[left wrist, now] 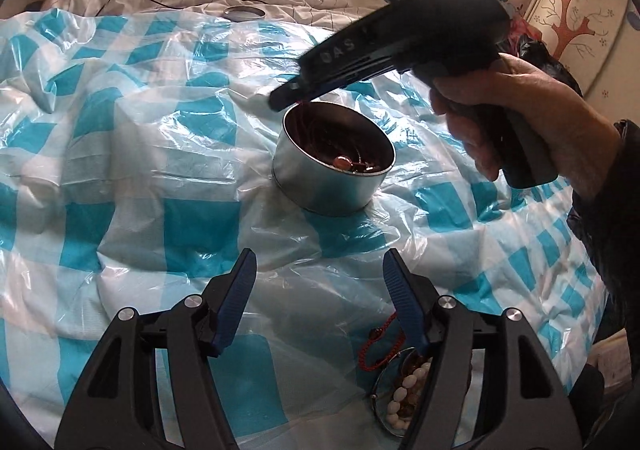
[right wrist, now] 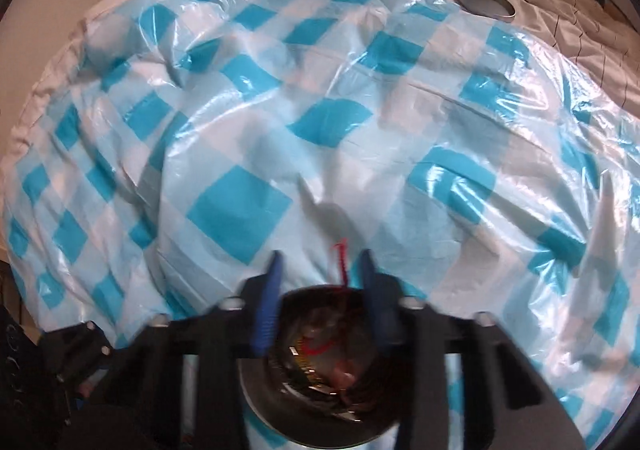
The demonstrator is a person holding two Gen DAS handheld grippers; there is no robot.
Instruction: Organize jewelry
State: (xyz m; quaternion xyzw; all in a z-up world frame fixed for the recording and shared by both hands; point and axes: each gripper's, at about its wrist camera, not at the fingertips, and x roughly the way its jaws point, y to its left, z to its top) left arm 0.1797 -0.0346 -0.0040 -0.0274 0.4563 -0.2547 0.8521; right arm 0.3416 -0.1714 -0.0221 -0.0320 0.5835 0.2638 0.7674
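Two claws are in play, and the coming move turns on the right one. The right claw (right wrist: 320, 266) points steeply down with its jaws partly apart. A red cord (right wrist: 342, 262) stands up between them, but the pads do not seem to press on it, though that view is smeared and I would not swear to it. Straight below the claw sits the round metal tin (left wrist: 320, 186), open-topped, its far rim under the fingertips. The cord's lower end trails over that rim into the dark tangle of jewelry inside. From the left wrist view, the person's hand (left wrist: 500, 110) carries this claw in from the right of the tin. In my judgement the step in hand is dropping the cord in. What matters is that the tin's mouth lies plumb beneath the jaws, so the cord falls inside and does not hang over the edge.

The left claw (left wrist: 320, 270) hangs on the near side of the tin, wide open and empty. Just beside its right finger, nearer still than the tin, lies a shallow dish (left wrist: 376, 390) with white beads (left wrist: 404, 386) and a red beaded chain (left wrist: 376, 346). The left claw is plainly the closer one to these. Beyond the tin, well apart from it, its lid (left wrist: 244, 13) rests on the bed, past the edge of the blue-checked plastic sheet (left wrist: 160, 130).
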